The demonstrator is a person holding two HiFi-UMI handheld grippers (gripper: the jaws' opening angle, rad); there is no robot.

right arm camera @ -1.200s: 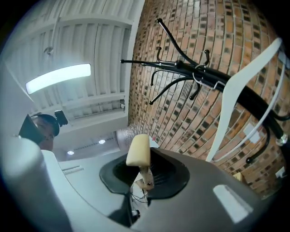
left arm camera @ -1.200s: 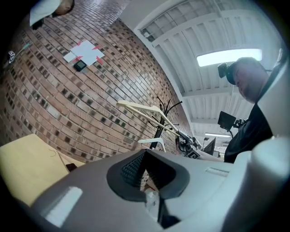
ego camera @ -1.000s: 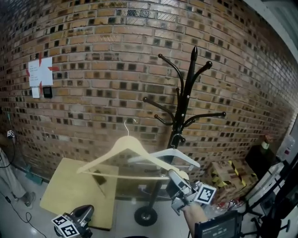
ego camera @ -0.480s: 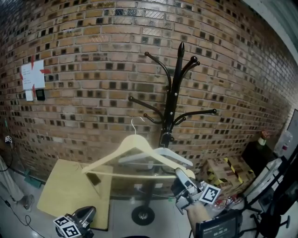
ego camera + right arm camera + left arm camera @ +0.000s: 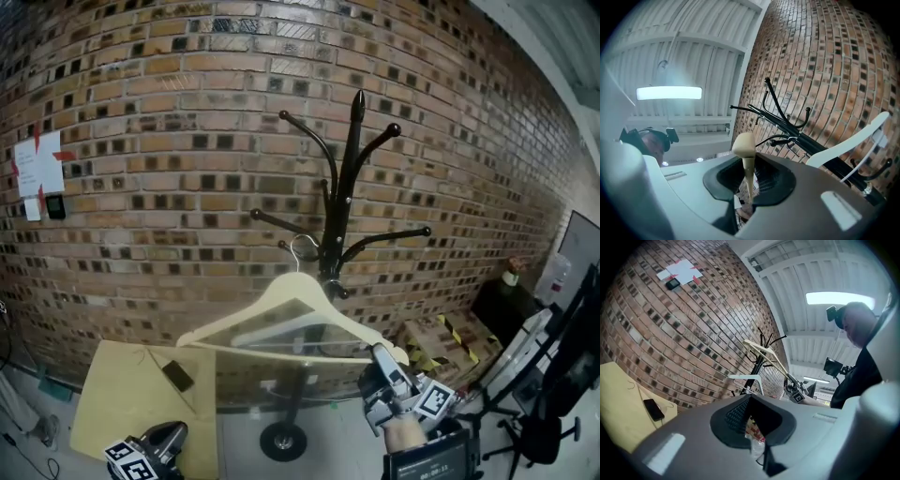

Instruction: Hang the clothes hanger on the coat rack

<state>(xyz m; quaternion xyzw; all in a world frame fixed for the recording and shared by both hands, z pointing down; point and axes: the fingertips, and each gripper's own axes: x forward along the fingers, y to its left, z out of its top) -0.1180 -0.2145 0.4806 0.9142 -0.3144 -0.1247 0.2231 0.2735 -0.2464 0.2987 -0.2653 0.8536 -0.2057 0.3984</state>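
Wooden clothes hanger [image 5: 246, 309]: pale wood with a metal hook.
- Place: in the air, mid-scene, in front of the brick wall [image 5: 187, 112]. It tilts slightly, and its hook sits just left of the rack's pole among the lower pegs. No view shows the hook resting on a peg.
- Hold: the right gripper [image 5: 381, 359] has its fingers [image 5: 772, 180] clenched on the hanger's right end only, and the rest juts out unsupported to the left.

Left gripper [image 5: 161, 441]: low at the near left. Its fingers [image 5: 732, 414] are drawn together with nothing between them.

Coat rack [image 5: 347, 202]: black, with a single pole on a round base and curved pegs at several heights. It stands against the wall.

White hanger [image 5: 272, 330]: already on the rack, just behind the wooden one.

Yellow surface [image 5: 122, 398]: at the near left, carrying a dark phone [image 5: 176, 375].

Hazards, as judged from here:
- An end-only grip gives long leverage, so the hanger may swivel in the fingers and swing the hook away from the peg.
- The hook could snag or dislodge the white hanger, which sits close behind.
- A sideways push on a peg might rock the rack on its small base.
- Letting go before the hook is seated would drop the hanger to the floor.
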